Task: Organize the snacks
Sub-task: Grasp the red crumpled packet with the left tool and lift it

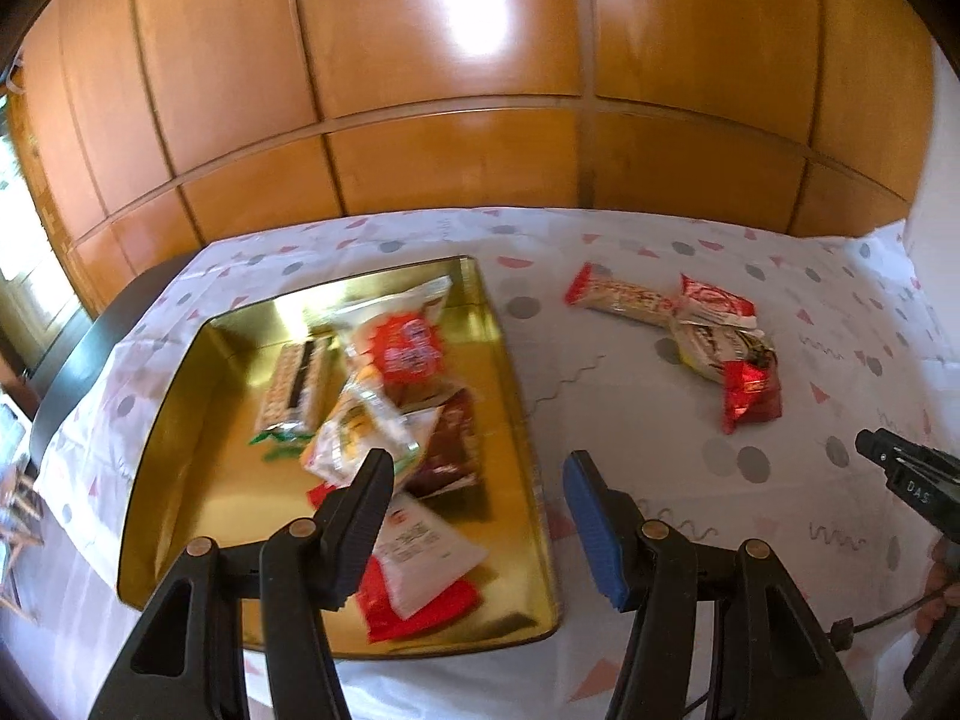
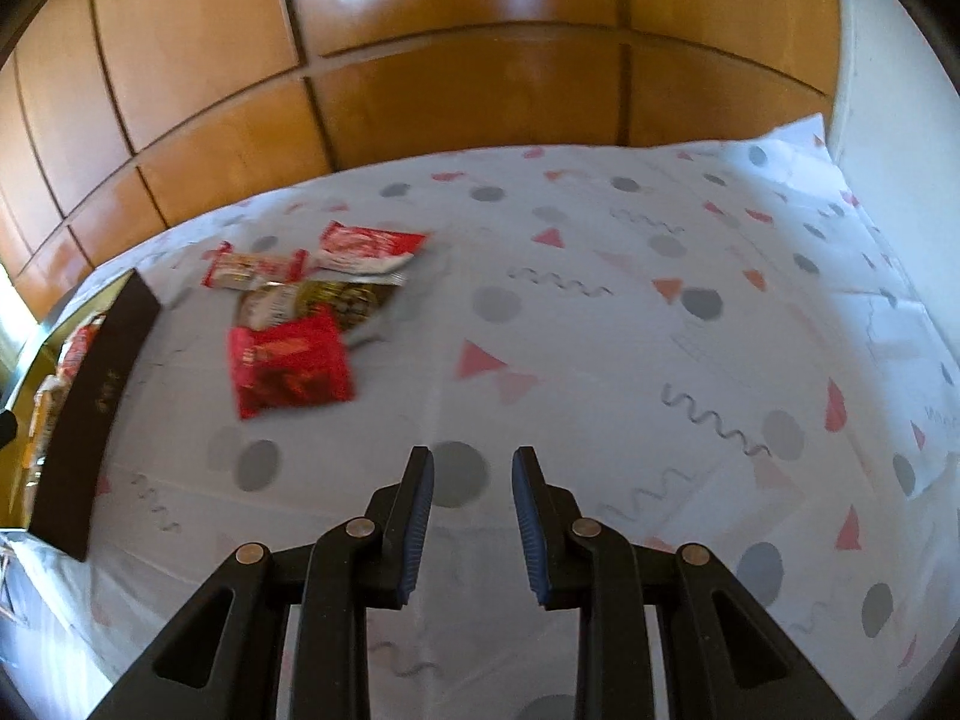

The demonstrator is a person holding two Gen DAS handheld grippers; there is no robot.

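A gold tray (image 1: 198, 420) on the patterned tablecloth holds several snack packs, among them a red-and-white bag (image 1: 408, 348) and a biscuit pack (image 1: 294, 384). My left gripper (image 1: 478, 459) hangs open and empty over the tray's right rim. To the right, loose on the cloth, lie a long biscuit bar (image 1: 624, 297), a red-and-white pack (image 1: 717, 303), a beige-brown pack (image 1: 720, 351) and a red pack (image 1: 753, 399). In the right wrist view the red pack (image 2: 288, 369) lies far left of my right gripper (image 2: 472, 453), whose jaws are drawn close with nothing between them. The tray's dark outer wall (image 2: 96, 414) shows at the left.
Orange wooden panels (image 1: 456, 150) rise directly behind the table. The table's dark edge (image 1: 66, 384) drops off at the left, and a white wall (image 2: 870, 60) stands at the right. My right gripper (image 1: 870, 447) and a person's hand (image 1: 942, 588) enter the left wrist view from the right.
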